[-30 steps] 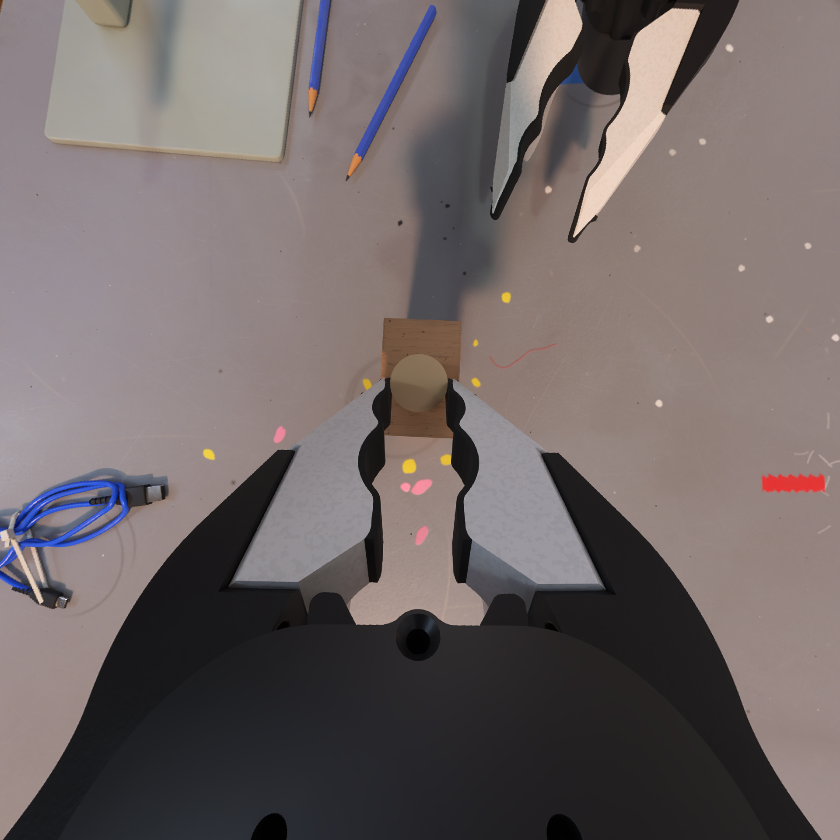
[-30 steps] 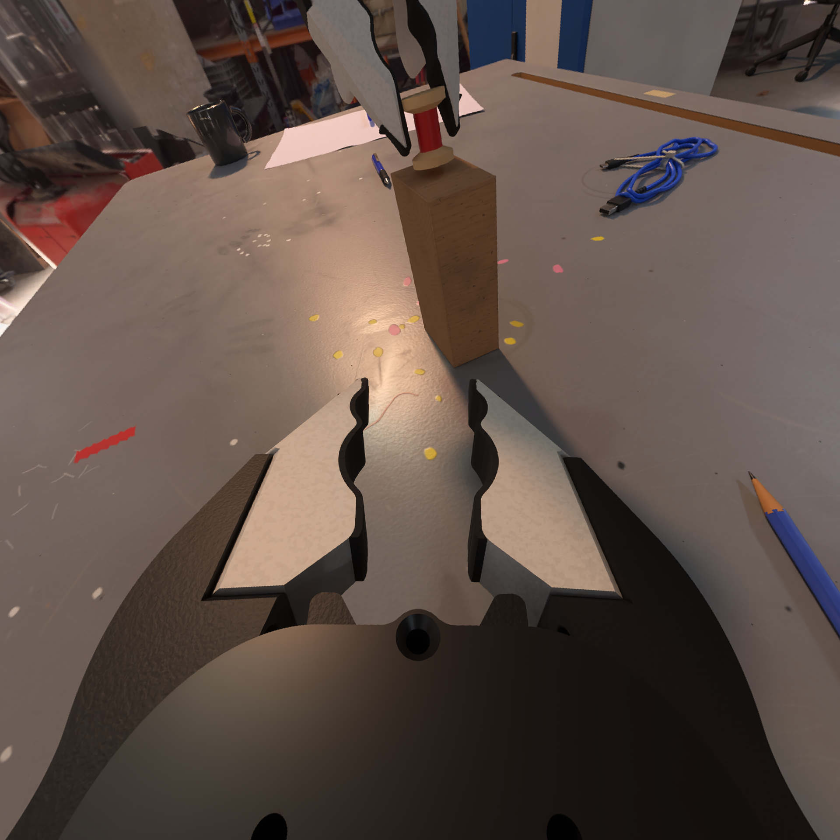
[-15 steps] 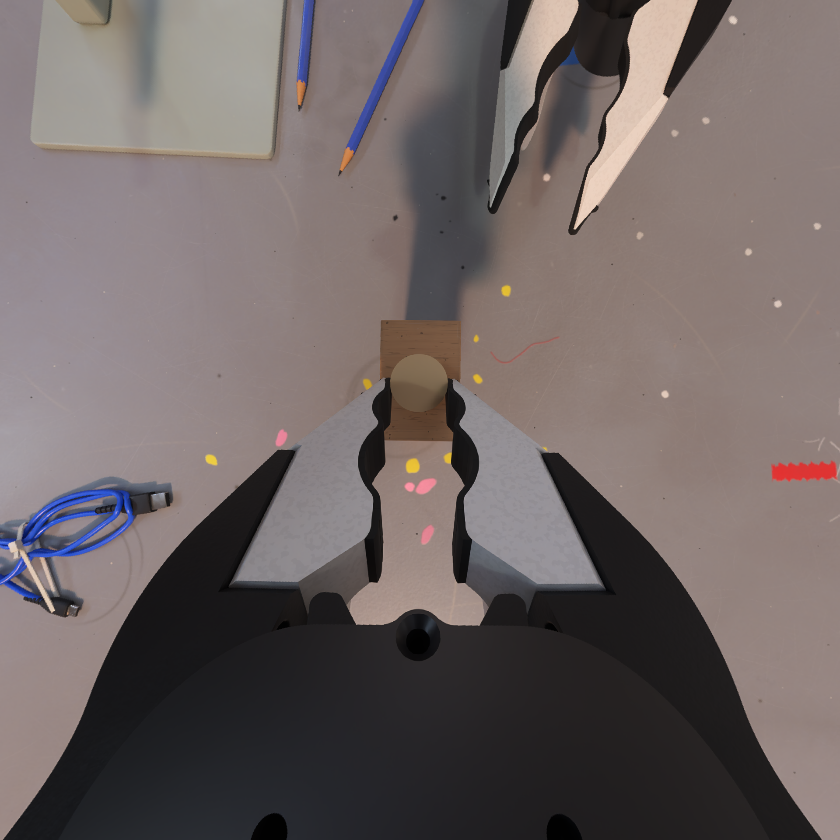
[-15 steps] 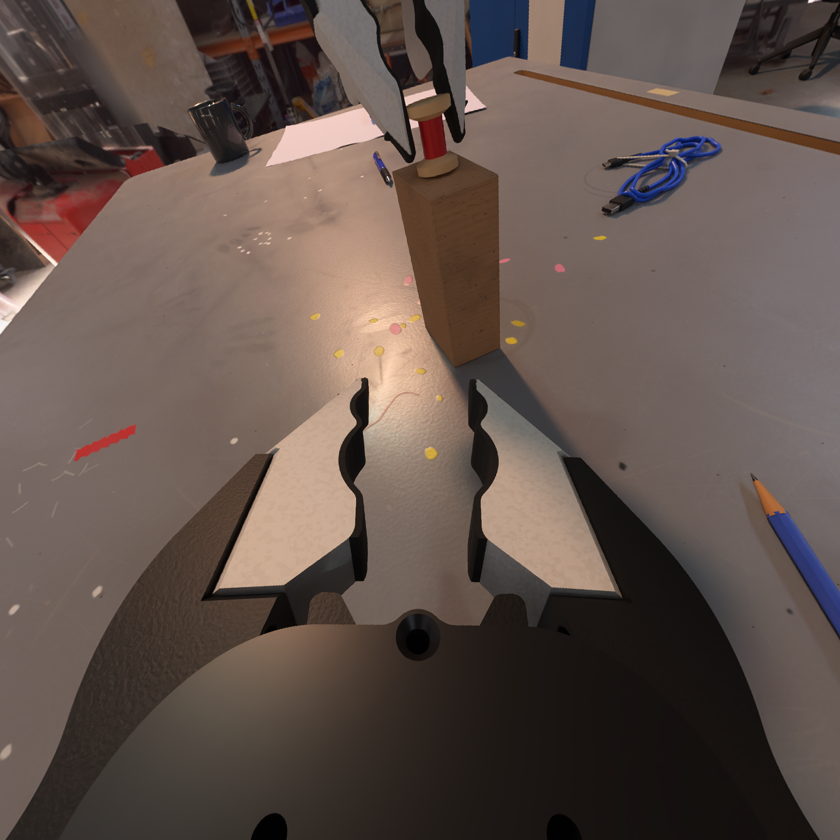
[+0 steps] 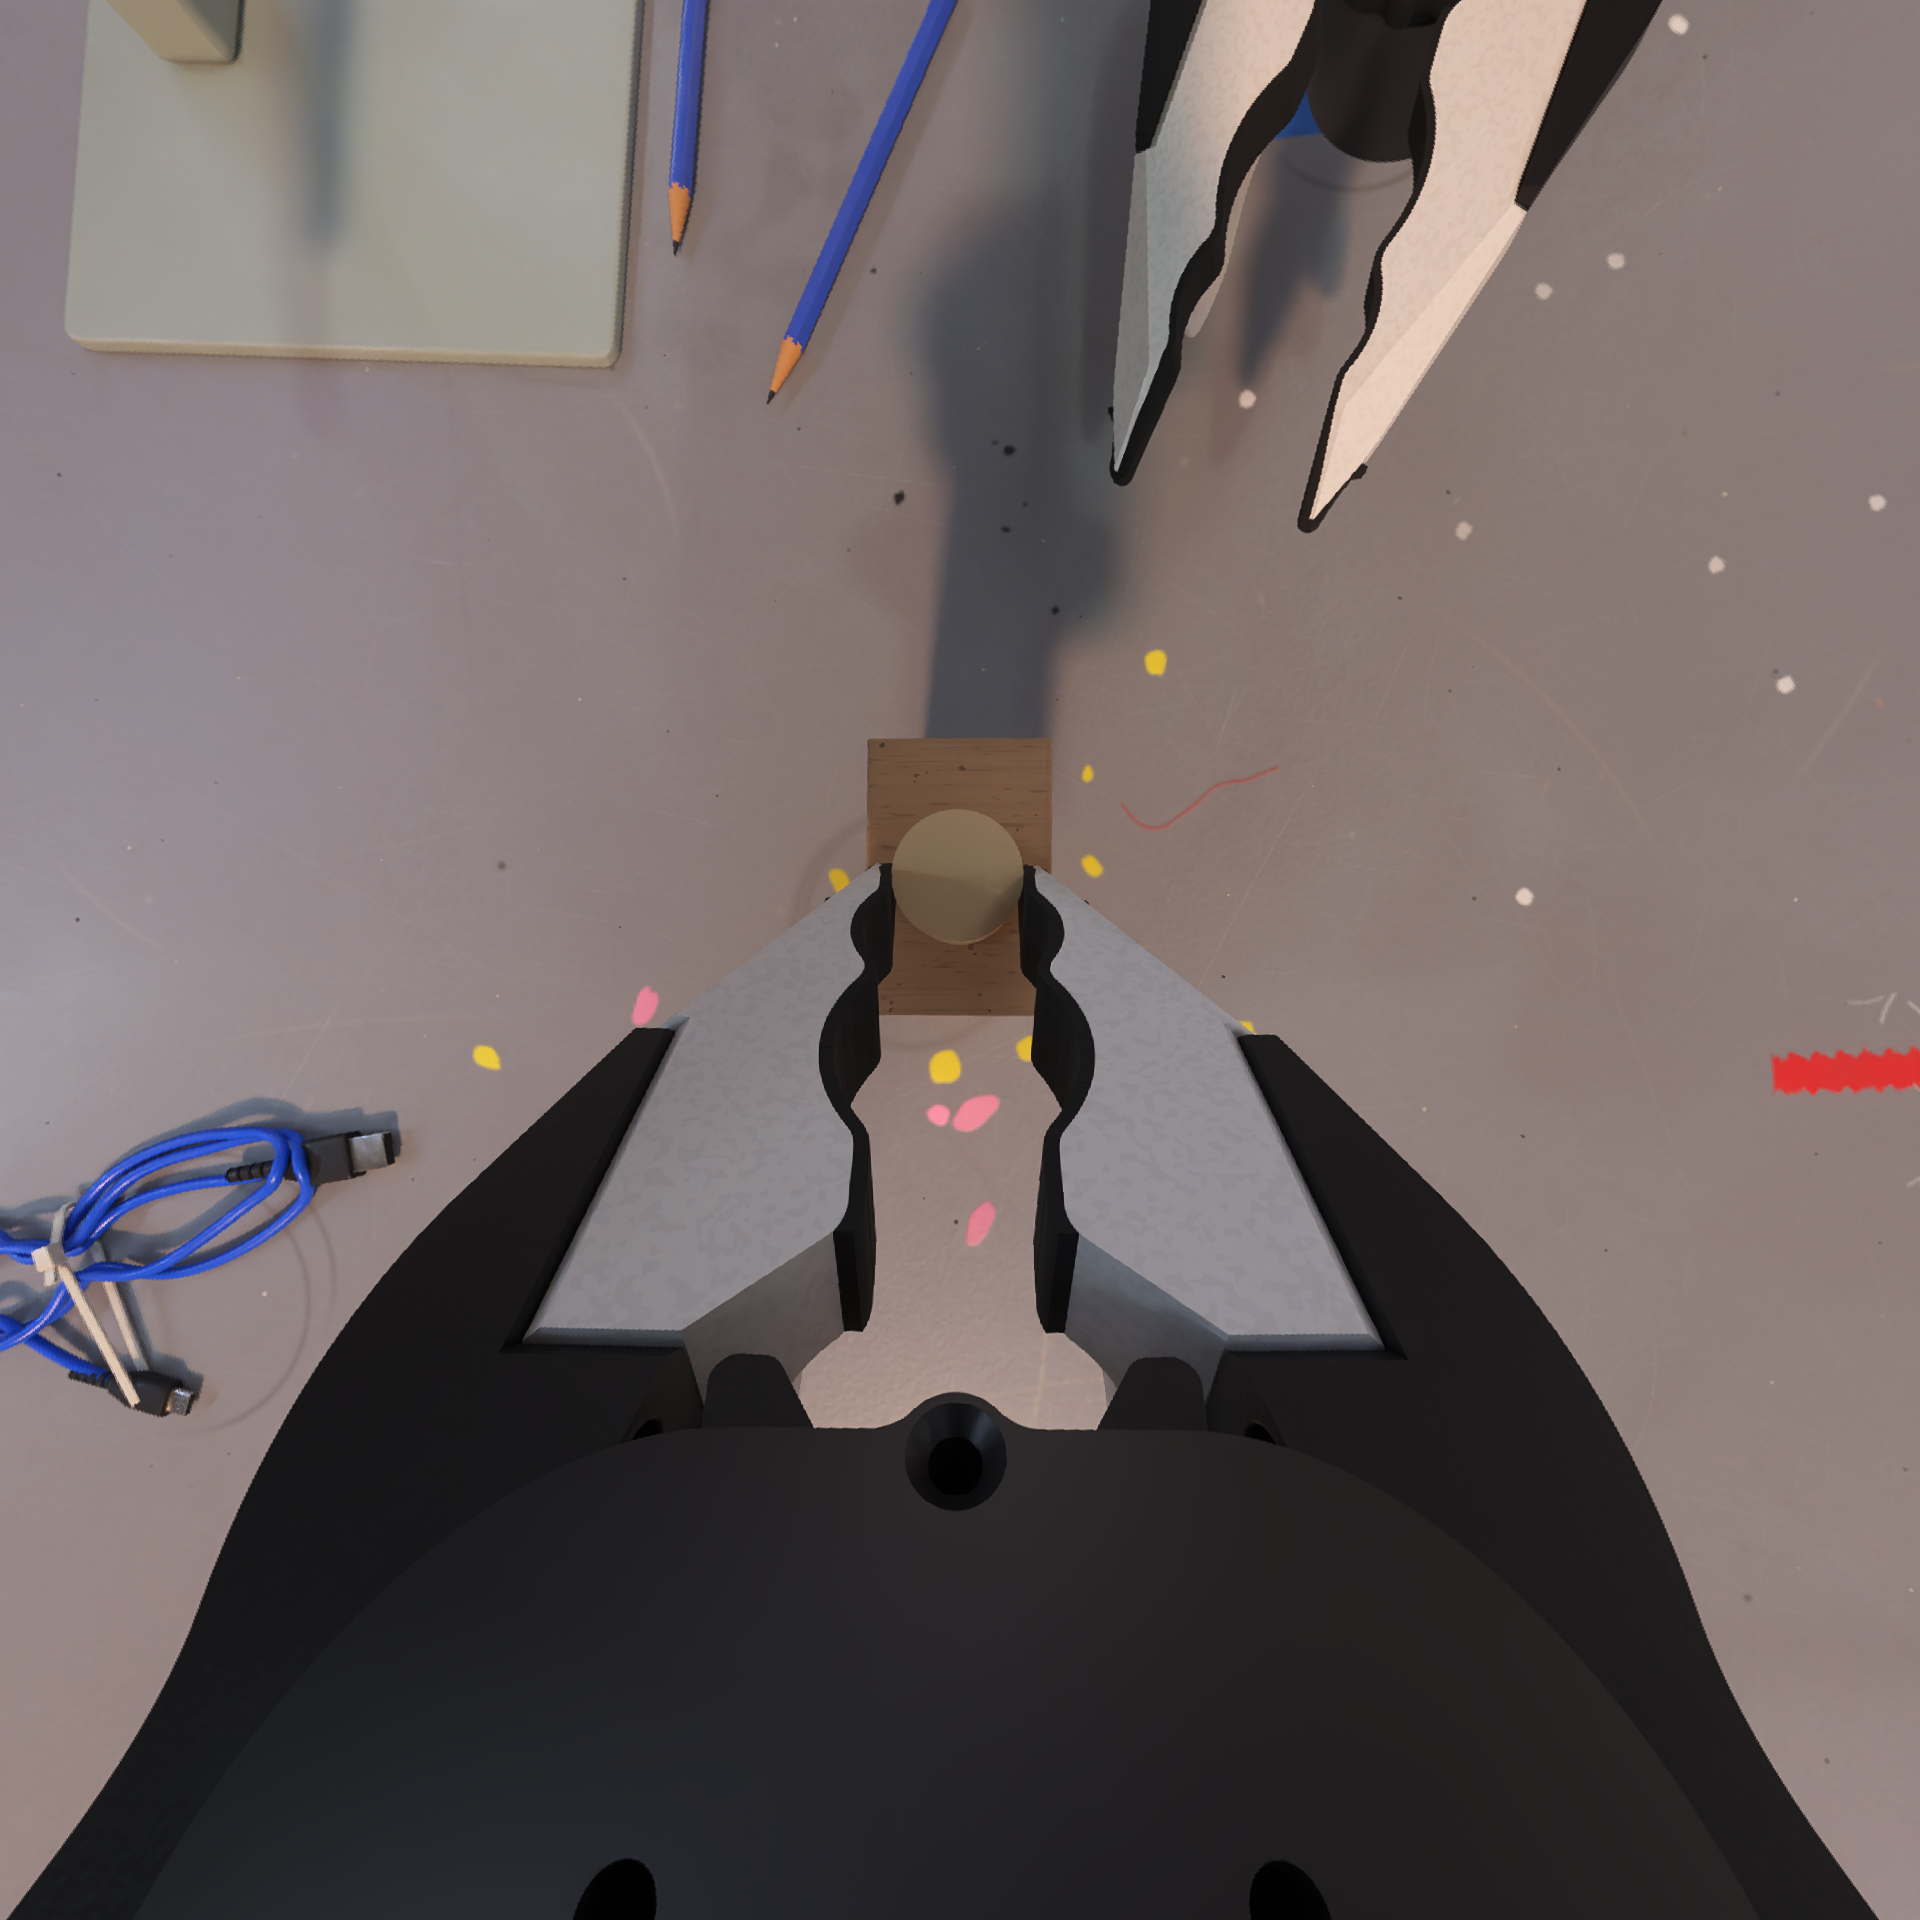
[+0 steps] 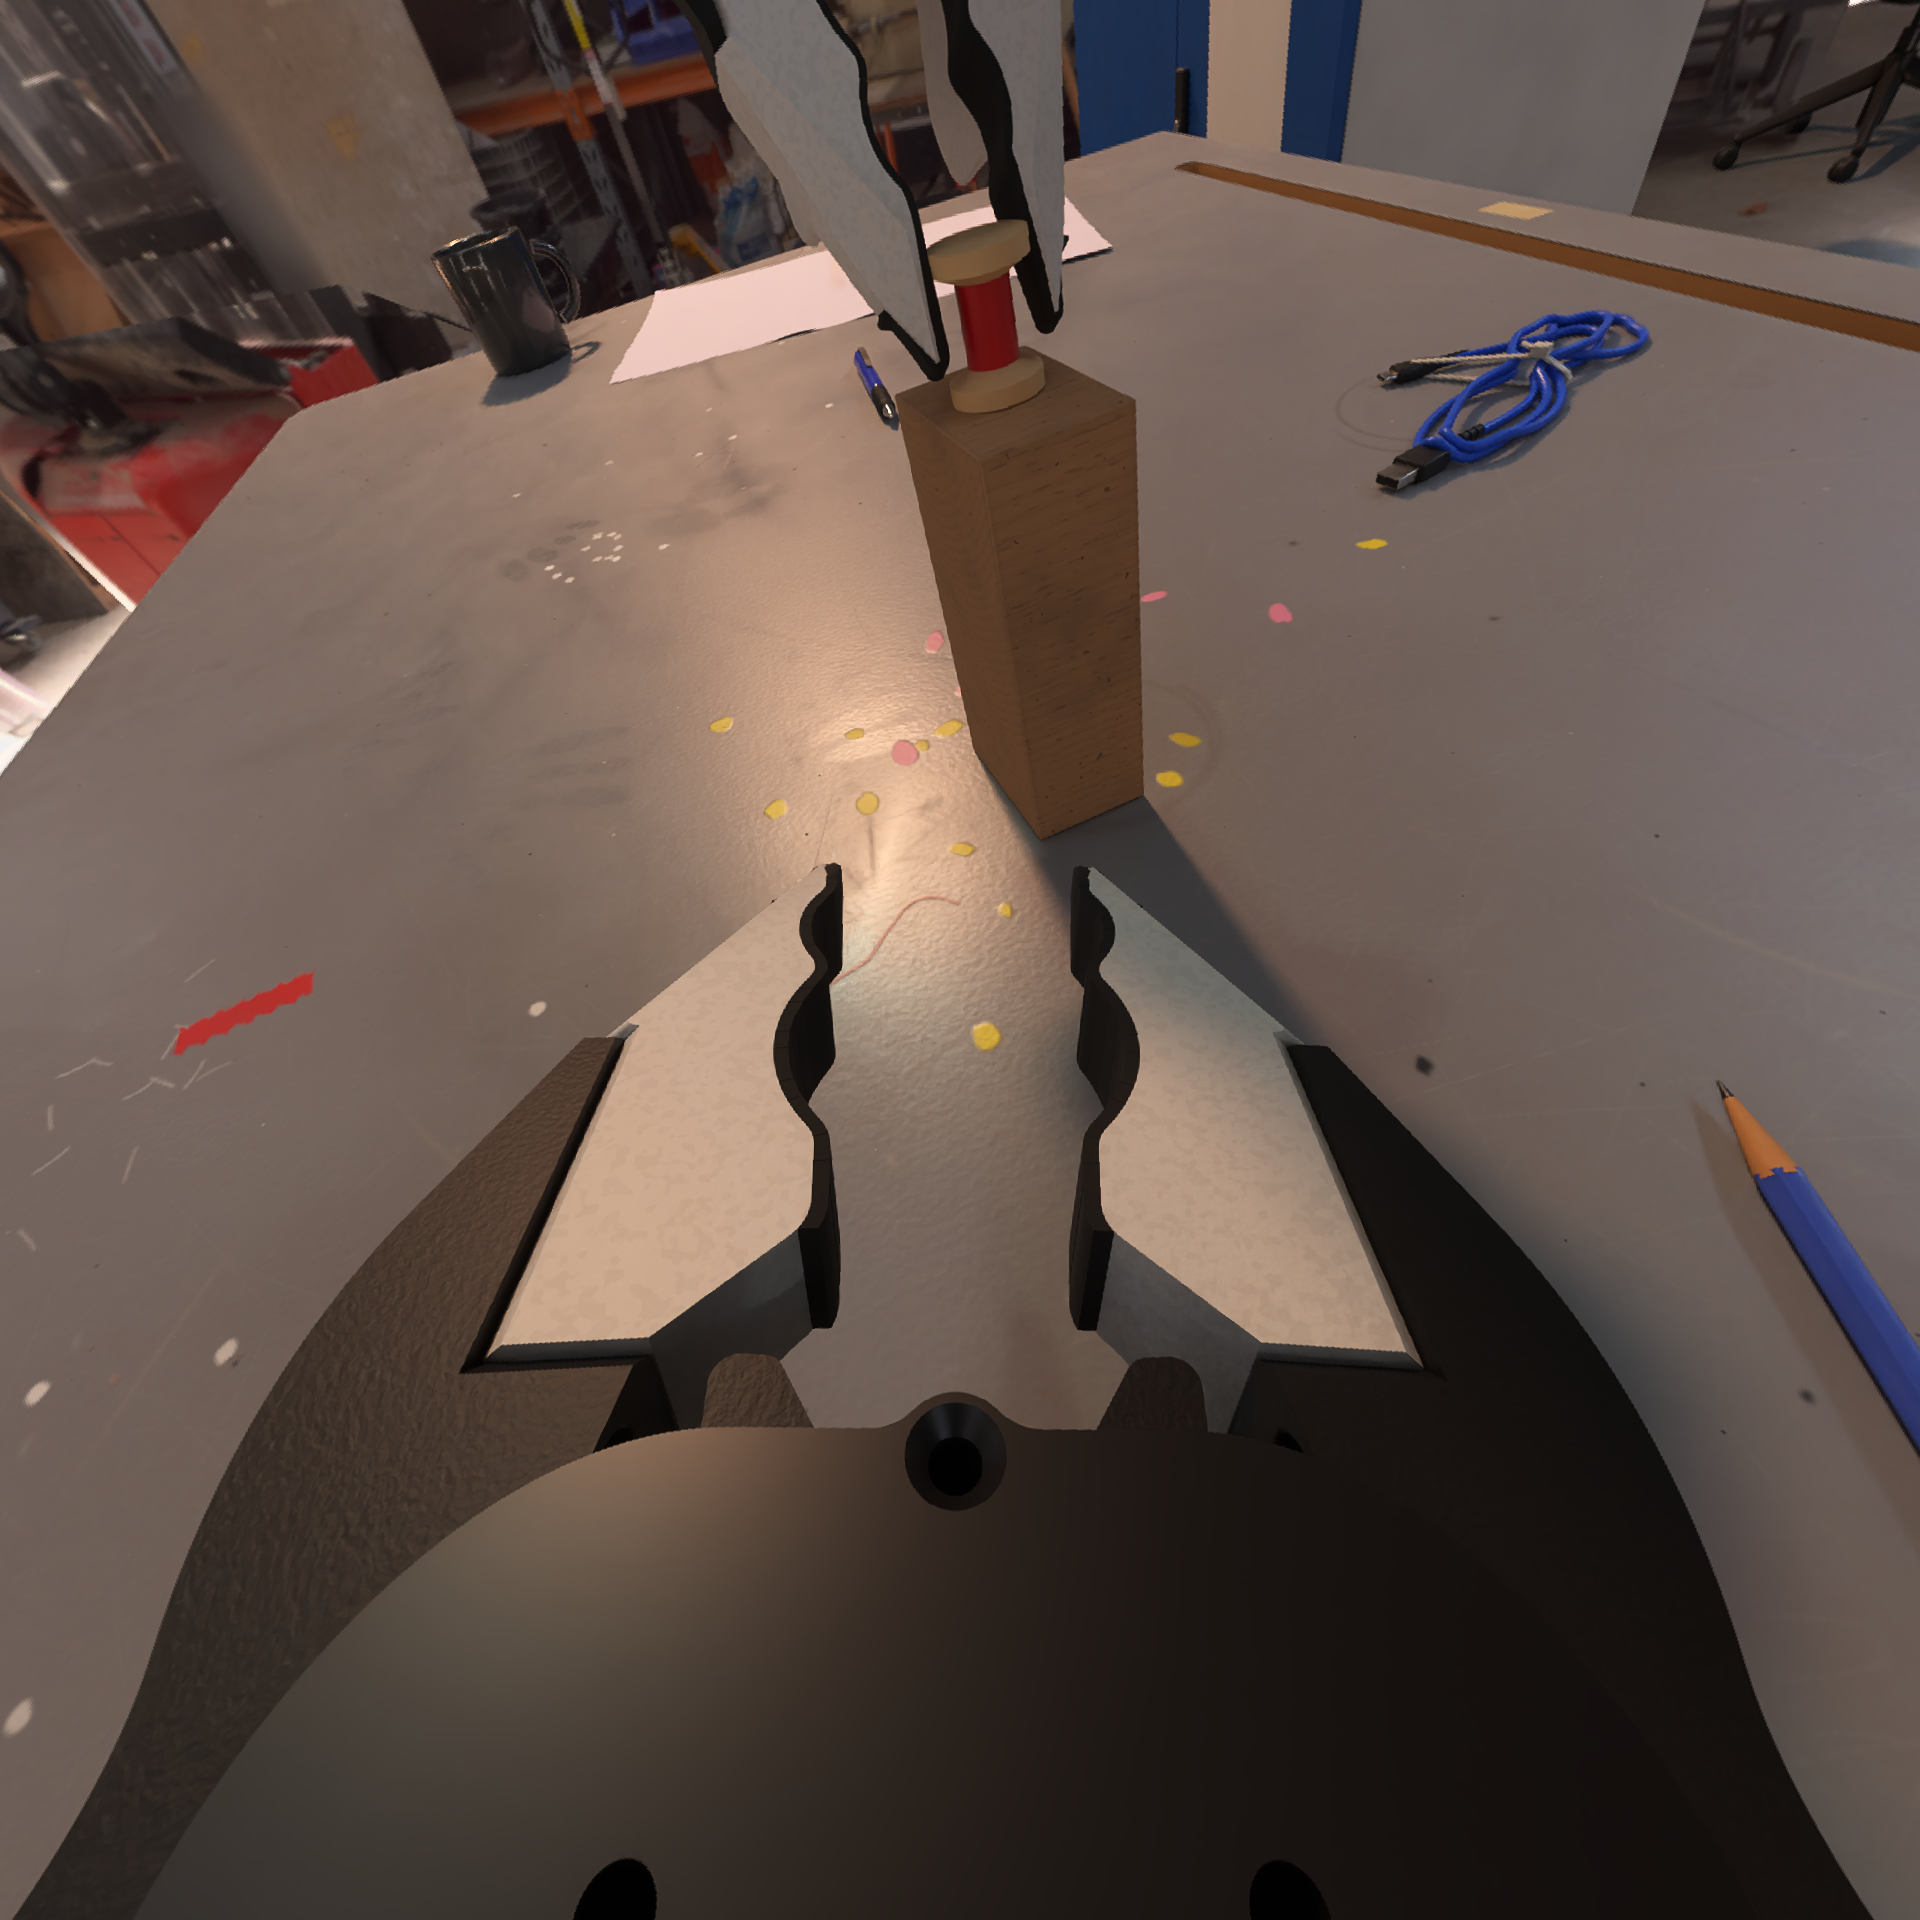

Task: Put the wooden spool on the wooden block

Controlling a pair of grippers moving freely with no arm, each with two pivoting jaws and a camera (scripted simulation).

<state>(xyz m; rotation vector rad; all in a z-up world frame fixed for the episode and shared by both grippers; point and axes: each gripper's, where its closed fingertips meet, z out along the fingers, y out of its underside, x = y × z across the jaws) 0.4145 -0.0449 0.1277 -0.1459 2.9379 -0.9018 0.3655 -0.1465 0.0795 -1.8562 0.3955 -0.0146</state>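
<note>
The wooden spool (image 6: 985, 312), wound with red thread, stands upright on top of the tall wooden block (image 6: 1039, 582). In the left wrist view I look straight down on its pale round top (image 5: 956, 873), with the block's top face (image 5: 956, 774) beneath it. My left gripper (image 5: 956, 878) is shut on the spool's top flange; it also shows from the side in the right wrist view (image 6: 987, 348). My right gripper (image 6: 956, 873) is open and empty, low over the table in front of the block. It shows in the left wrist view (image 5: 1216, 499) beyond the block.
Two blue pencils (image 5: 862, 197) and a grey-green pad (image 5: 353, 187) lie beyond the block. A coiled blue cable (image 5: 156, 1205) lies to the left. A dark mug (image 6: 509, 301), white paper (image 6: 769, 301) and a pen (image 6: 873, 379) sit at the far table edge.
My left gripper has come down a little with the spool, whose bottom flange now rests on the block's top. The right gripper has barely moved.
</note>
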